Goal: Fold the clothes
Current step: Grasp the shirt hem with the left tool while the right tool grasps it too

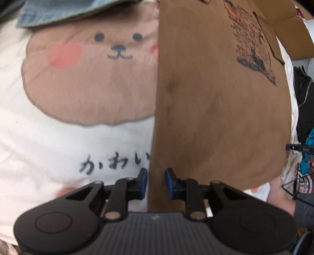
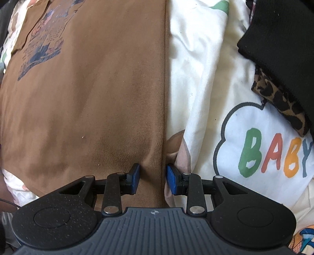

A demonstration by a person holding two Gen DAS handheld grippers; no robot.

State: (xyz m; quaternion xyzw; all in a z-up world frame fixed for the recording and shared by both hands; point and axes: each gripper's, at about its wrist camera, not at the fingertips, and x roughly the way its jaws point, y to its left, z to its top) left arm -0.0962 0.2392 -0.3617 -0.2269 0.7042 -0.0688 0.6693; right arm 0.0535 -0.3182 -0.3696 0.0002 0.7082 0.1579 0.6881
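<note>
A brown shirt with a dark printed graphic lies flat as a long folded strip on a white printed bedsheet. My left gripper is open at the shirt's near end, one finger on each side of its left edge. The right wrist view shows the same brown shirt filling the left half. My right gripper is open and straddles the shirt's right folded edge near the hem, where the cloth puckers slightly between the blue pads.
A denim garment lies at the far left, and a cardboard box at the far right. A hand shows at the near right. Black cloth and a leopard-print piece lie right of the shirt, above the sheet's "BABY" print.
</note>
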